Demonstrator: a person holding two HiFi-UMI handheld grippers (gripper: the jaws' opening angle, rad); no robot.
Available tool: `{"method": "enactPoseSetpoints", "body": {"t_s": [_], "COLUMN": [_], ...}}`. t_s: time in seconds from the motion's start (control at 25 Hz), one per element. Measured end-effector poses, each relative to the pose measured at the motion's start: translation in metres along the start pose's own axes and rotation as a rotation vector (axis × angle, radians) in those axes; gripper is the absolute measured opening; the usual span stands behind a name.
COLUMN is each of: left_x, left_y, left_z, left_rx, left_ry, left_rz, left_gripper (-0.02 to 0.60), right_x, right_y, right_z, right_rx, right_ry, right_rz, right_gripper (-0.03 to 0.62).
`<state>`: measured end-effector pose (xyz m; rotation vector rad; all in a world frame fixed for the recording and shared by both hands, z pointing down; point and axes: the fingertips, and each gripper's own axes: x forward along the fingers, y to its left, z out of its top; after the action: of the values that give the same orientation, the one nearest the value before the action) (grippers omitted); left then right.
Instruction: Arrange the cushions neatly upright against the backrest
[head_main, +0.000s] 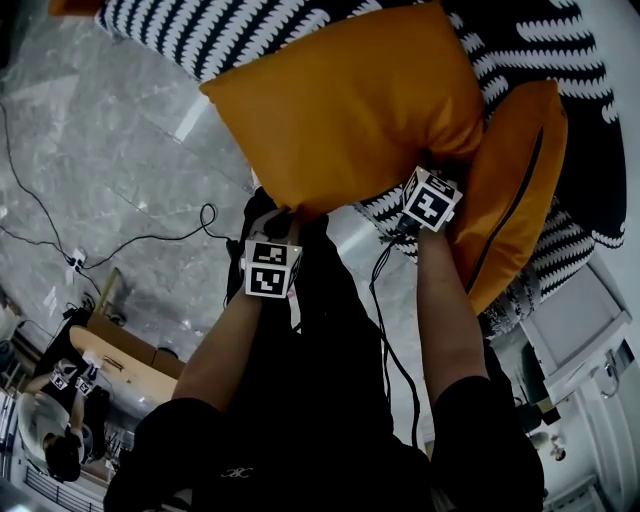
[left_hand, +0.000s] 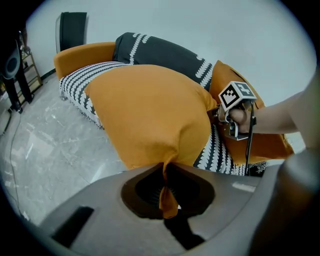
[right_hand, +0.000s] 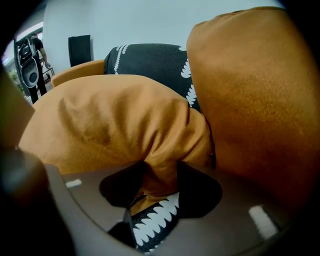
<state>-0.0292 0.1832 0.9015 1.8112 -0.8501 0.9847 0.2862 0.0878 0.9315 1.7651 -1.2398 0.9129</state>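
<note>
An orange cushion (head_main: 350, 110) lies tilted on the sofa's black-and-white throw (head_main: 200, 30). My left gripper (head_main: 285, 215) is at its near left corner, shut on a pinch of the orange fabric (left_hand: 165, 192). My right gripper (head_main: 440, 165) is at the cushion's near right corner. In the right gripper view its jaws (right_hand: 155, 195) stand wide with that corner bulging between them, and I see no firm pinch. A second orange cushion (head_main: 510, 190) stands on edge just right of it, filling the right side of the right gripper view (right_hand: 255, 90).
The sofa has an orange arm (left_hand: 82, 52) and a dark backrest cushion (left_hand: 165, 52). Grey marble floor (head_main: 110, 150) lies left, with cables (head_main: 150, 238) and a cardboard box (head_main: 130, 355). A black speaker (left_hand: 72, 30) stands by the wall.
</note>
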Motion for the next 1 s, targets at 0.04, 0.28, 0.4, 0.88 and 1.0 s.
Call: {"method": "enactPoseSetpoints", "body": {"t_s": [0.04,0.28,0.4,0.88,1.0], "left_x": [0.0,0.001,-0.006,-0.072,-0.096], "left_y": [0.0,-0.004,0.004,0.011,0.023], "left_z": [-0.001,-0.001,-0.007,0.041,0.062], "left_rx": [0.002,0.014,0.013,0.019,0.017], "left_ry": [-0.001,0.001,-0.002,-0.09,-0.133], "left_rz": [-0.003,-0.012,-0.015,0.027,0.073], "left_gripper": [0.021,0.02,0.017,0.015,0.014], "right_x": [0.001,-0.002,-0.015,-0.084,-0.111], "right_y": [0.001,0.004,0.012,0.011,0.019], "right_z": [0.0,0.002,-0.002,0.045,0.063], "right_rx": [-0.007,-0.061,-0.052,-0.042,-0.032], "right_ry": [0.0,-0.008,0.006,-0.019,-0.052], "right_rz": [0.005,-0.039,-0.089,0.007,0.07], "right_gripper": [0.206,0.102,0.027,0.017,0.017]}}
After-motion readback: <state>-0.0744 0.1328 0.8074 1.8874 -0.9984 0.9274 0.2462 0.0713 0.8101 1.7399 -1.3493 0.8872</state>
